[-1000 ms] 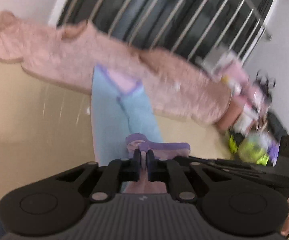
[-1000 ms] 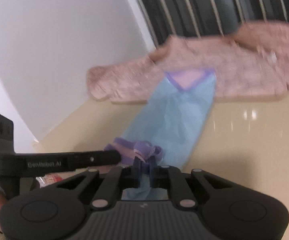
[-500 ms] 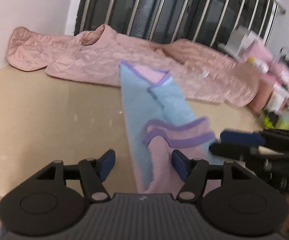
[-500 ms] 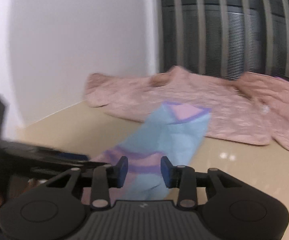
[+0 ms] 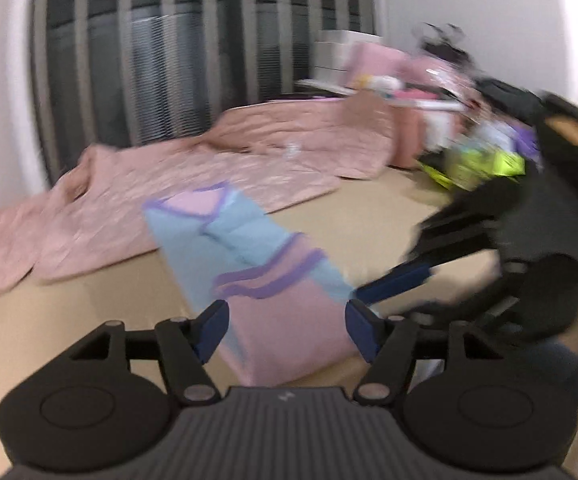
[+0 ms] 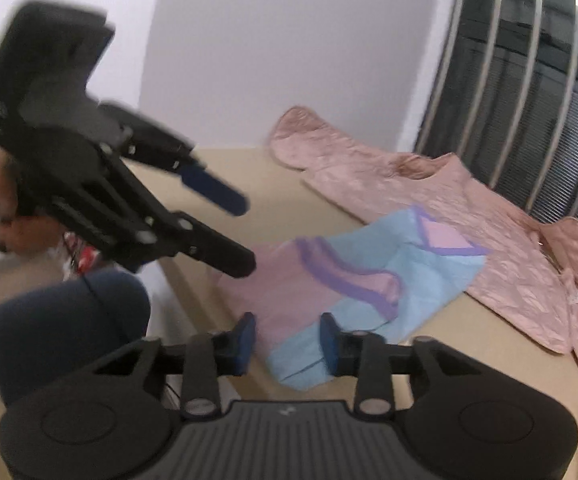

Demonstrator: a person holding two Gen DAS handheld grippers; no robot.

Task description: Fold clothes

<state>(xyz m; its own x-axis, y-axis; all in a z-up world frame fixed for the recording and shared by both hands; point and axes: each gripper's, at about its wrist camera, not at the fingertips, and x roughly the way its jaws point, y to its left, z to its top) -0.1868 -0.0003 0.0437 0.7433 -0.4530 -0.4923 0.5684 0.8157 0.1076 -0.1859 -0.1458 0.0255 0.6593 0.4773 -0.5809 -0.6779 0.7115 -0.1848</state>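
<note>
The folded blue, pink and purple-striped garment [image 5: 257, 264] is laid on the beige bench [image 5: 49, 320]. Nothing is gripped: the left tool [image 5: 287, 330] is spread wide; the right tool [image 6: 287, 338], at three o'clock, has just been narrowing, still parted.

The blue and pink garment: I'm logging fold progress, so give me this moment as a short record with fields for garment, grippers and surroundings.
garment: blue and pink garment lies folded lengthwise on the tan table, released
left gripper: left gripper open above the pink end, nothing held; jaws have just been opening
right gripper: right gripper open, nothing between the pads; jaws have just been closing
other clothing: pink quilted garment spread out behind, its edge under the blue one's far end
clutter: blurred items at the table's far end
</note>
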